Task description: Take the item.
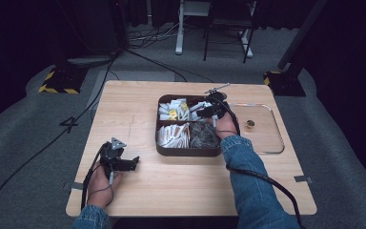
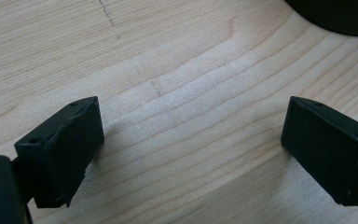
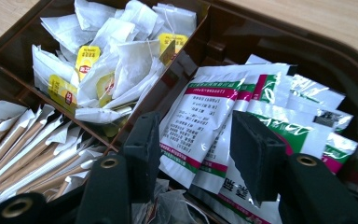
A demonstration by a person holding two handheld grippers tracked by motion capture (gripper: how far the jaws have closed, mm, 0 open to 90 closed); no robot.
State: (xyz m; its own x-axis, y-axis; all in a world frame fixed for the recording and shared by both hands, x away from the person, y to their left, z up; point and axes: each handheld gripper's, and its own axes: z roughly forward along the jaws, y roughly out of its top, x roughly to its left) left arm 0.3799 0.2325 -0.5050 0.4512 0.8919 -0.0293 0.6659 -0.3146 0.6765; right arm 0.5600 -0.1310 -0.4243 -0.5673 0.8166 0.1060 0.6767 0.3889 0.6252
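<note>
Picking is the step in hand: the right gripper point(image 3: 193, 154) hangs with jaws half open around the near end of a white sachet point(image 3: 196, 123) in the far right compartment of the brown box point(image 1: 188, 151), not yet pinching. Next it likely needs to close and lift. The sachet's long axis runs away from the jaws, tilted. The left gripper point(image 2: 191, 149) rests wide open over the bare table point(image 2: 177, 70).

The right tongs point(image 3: 193, 154) hang over a dark brown box point(image 3: 279, 39) with compartments, jaws partly apart around the edge of a white sachet point(image 3: 193, 121) with green and red print; whether they touch it is unclear. More such sachets point(image 3: 303, 107) lie beside it. Tea bags point(image 3: 116, 60) with yellow tags fill one compartment, paper-wrapped sticks point(image 3: 23, 154) another. Pale wooden counter point(image 3: 326, 18) shows beyond.
</note>
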